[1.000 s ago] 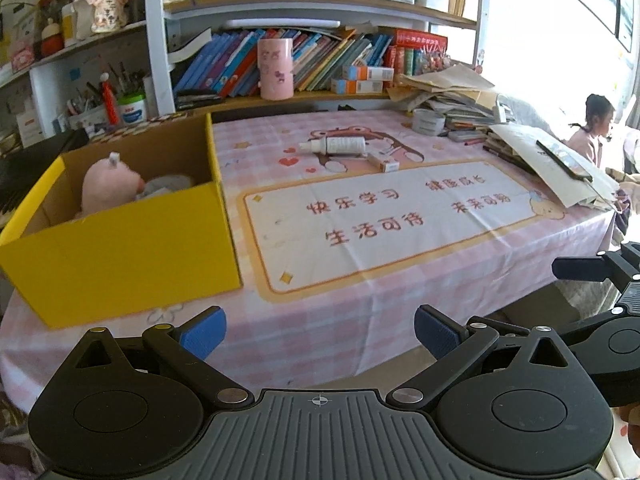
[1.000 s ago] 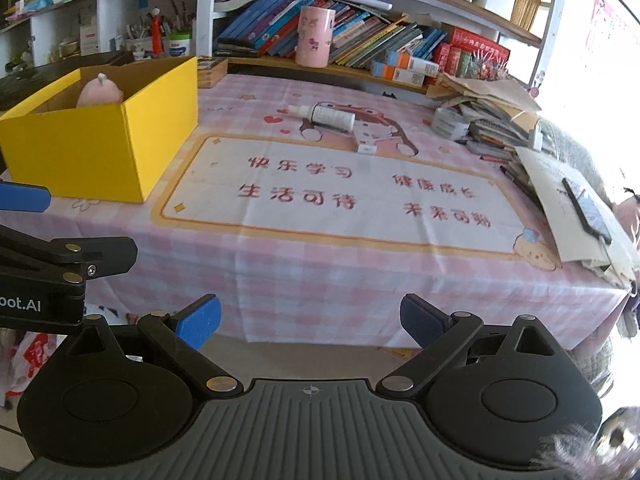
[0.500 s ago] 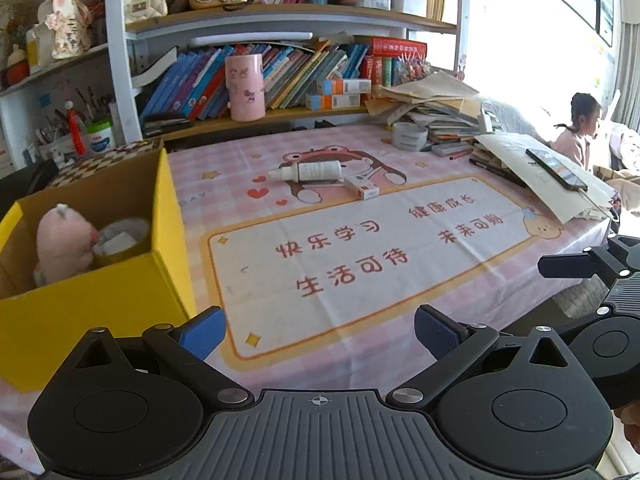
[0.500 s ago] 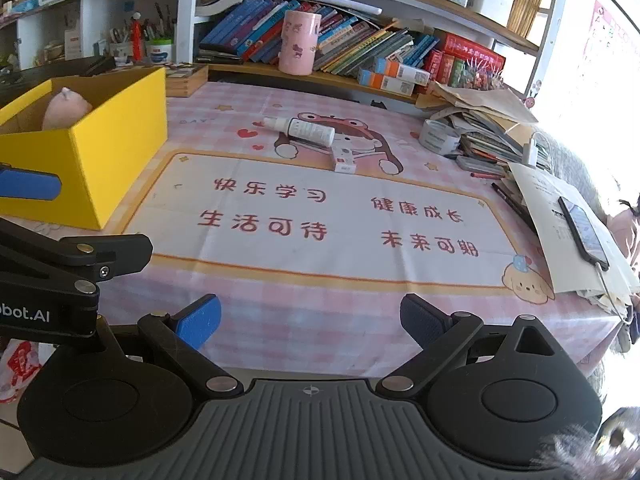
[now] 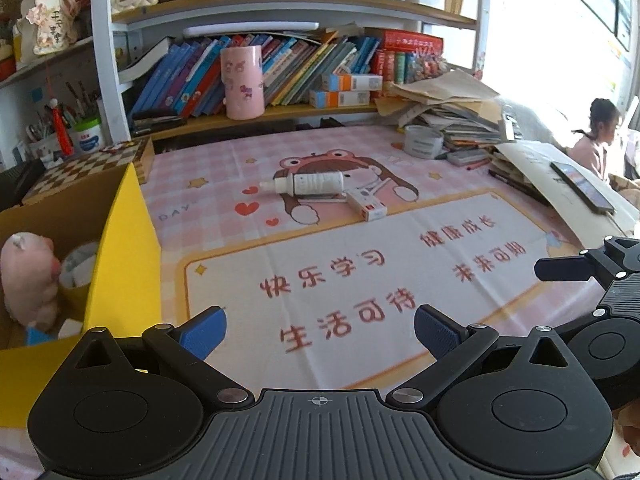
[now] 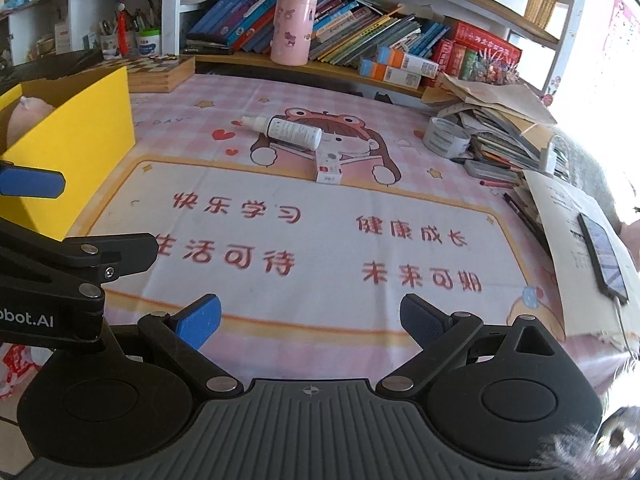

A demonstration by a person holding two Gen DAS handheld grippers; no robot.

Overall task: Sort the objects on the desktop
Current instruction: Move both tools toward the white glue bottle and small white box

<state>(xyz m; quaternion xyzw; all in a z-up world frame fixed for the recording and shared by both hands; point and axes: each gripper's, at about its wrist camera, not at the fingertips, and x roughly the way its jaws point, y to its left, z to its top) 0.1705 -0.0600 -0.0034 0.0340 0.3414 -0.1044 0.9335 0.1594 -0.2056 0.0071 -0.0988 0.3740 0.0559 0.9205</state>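
A white spray bottle (image 5: 308,183) lies on its side at the far middle of the pink tablecloth; it also shows in the right wrist view (image 6: 289,132). A small white-and-red box (image 5: 366,205) lies just right of it, seen too in the right wrist view (image 6: 329,165). A yellow box (image 5: 120,248) at the left holds a pink plush toy (image 5: 30,276) and a tape roll (image 5: 78,270). My left gripper (image 5: 320,330) is open and empty above the near table edge. My right gripper (image 6: 310,318) is open and empty, to the right of the left one.
A grey tape roll (image 6: 446,137), stacked books and papers (image 6: 500,128) and a phone (image 6: 602,254) crowd the right side. A pink cylinder (image 6: 292,30) stands on the shelf behind. A checkered wooden box (image 6: 158,72) sits behind the yellow box.
Both grippers have moved forward over the table toward the bottle and small box. The yellow box has slid toward the left edge of both views. Both jaws stay open.
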